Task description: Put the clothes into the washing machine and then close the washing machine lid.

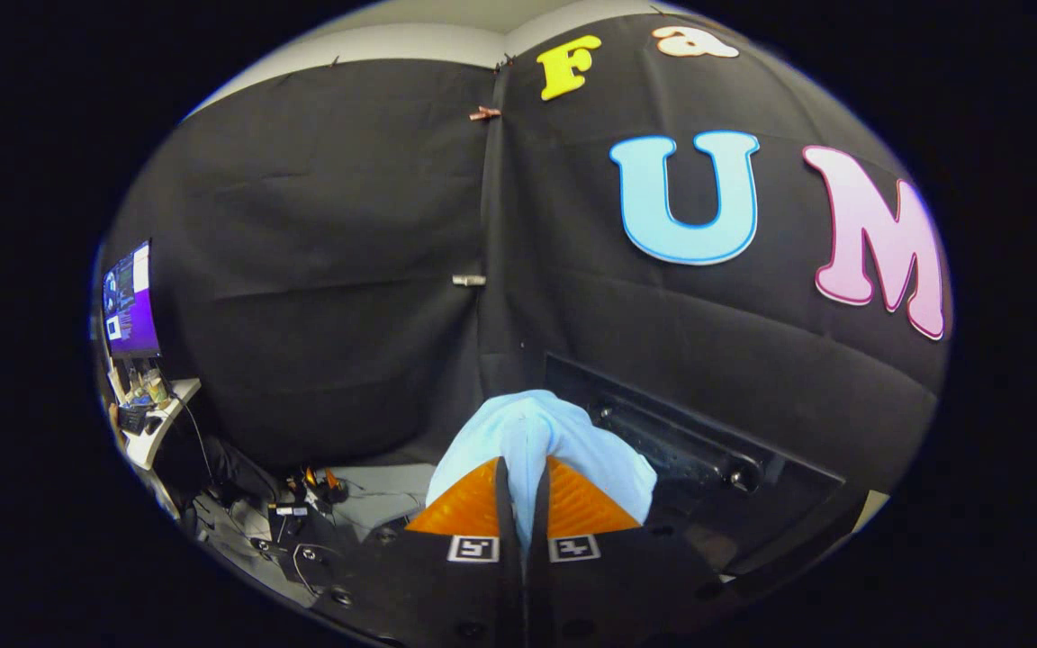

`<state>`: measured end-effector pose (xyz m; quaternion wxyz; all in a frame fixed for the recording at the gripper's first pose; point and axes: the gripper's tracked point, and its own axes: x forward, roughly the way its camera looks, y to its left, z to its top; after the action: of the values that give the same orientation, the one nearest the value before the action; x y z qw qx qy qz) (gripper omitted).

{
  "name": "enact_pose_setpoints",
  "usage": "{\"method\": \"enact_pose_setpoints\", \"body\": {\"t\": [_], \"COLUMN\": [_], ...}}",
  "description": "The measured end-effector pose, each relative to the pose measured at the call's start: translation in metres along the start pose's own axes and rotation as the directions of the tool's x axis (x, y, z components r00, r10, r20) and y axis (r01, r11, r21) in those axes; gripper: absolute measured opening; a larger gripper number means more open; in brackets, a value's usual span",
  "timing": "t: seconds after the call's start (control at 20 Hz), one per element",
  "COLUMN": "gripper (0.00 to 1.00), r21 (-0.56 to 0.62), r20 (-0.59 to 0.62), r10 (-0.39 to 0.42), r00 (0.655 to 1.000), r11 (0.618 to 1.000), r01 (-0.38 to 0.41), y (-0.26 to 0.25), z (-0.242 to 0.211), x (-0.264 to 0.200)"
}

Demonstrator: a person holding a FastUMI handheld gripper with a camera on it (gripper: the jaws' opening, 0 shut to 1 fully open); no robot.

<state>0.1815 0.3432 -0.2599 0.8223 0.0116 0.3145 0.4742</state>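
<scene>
Gripping soft, bunched pale-blue cloth [532, 441] between nearly closed jaws.

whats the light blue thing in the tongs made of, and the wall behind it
Light blue garment: looks like soft matte woven fabric; it bunches and folds where the tongs pinch it. Booth wall: black matte cloth, judging by its creases and the clips holding it.
</scene>
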Motion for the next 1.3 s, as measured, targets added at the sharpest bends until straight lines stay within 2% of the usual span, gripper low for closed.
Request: {"method": "enact_pose_setpoints", "body": {"t": [0.15, 0.25, 0.35, 0.55, 0.75, 0.9, 1.15, 1.3], "gripper": [0.10, 0.16, 0.43, 0.97, 0.99, 0.99, 0.99, 0.99], "r21": [0.074, 0.147, 0.189, 0.130, 0.104, 0.101, 0.103, 0.166], "r20": [-0.062, -0.076, -0.045, 0.031, 0.071, 0.170, 0.317, 0.354], "r10": [-0.013, 0.010, 0.026, 0.023, -0.013, -0.060, -0.172, -0.317], "r00": [0.998, 0.997, 0.999, 0.999, 0.997, 0.984, 0.933, 0.880], "r11": [0.997, 0.989, 0.982, 0.991, 0.995, 0.994, 0.984, 0.947], "r01": [0.017, 0.001, -0.017, -0.027, 0.005, 0.043, 0.147, 0.274], "y": [-0.009, -0.007, -0.008, -0.006, -0.013, -0.027, -0.060, -0.098], "z": [-0.013, -0.010, 0.003, 0.010, 0.020, 0.044, 0.072, 0.083], "x": [0.007, 0.006, 0.002, -0.003, -0.006, -0.011, -0.016, -0.017]}}
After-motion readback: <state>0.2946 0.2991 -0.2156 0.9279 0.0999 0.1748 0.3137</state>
